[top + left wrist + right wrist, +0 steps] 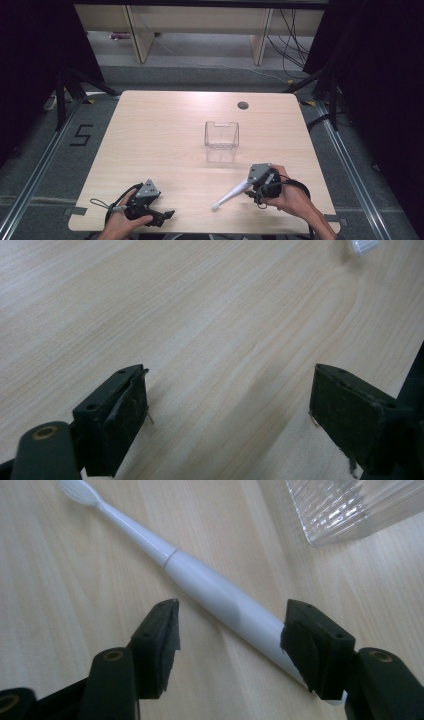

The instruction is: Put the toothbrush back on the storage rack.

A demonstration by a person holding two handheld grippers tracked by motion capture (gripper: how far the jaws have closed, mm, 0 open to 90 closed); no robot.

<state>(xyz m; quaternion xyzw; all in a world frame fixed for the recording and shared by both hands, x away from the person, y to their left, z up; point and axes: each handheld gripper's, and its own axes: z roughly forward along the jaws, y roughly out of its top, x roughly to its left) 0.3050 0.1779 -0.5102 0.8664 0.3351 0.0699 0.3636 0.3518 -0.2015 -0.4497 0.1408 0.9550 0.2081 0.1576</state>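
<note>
A white electric toothbrush (230, 195) (210, 587) lies on the wooden table (165, 130), its brush head pointing toward the front left. My right gripper (251, 188) (232, 616) stands open astride the thick handle end. In the right gripper view the right jaw sits against the handle, while the left jaw stands clear of it with bare wood between. My left gripper (167, 216) (230, 385) rests near the front left edge, open wide with nothing between its jaws. A white ridged tip (364, 245), apparently the brush head, peeks in at the top right of the left gripper view.
A clear ribbed plastic container (221, 141) (350, 505) stands upright mid-table, just beyond the right gripper. A round cable hole (243, 105) sits near the far edge. Black cables trail from both grippers. Bare wood spreads across the table's left and far parts.
</note>
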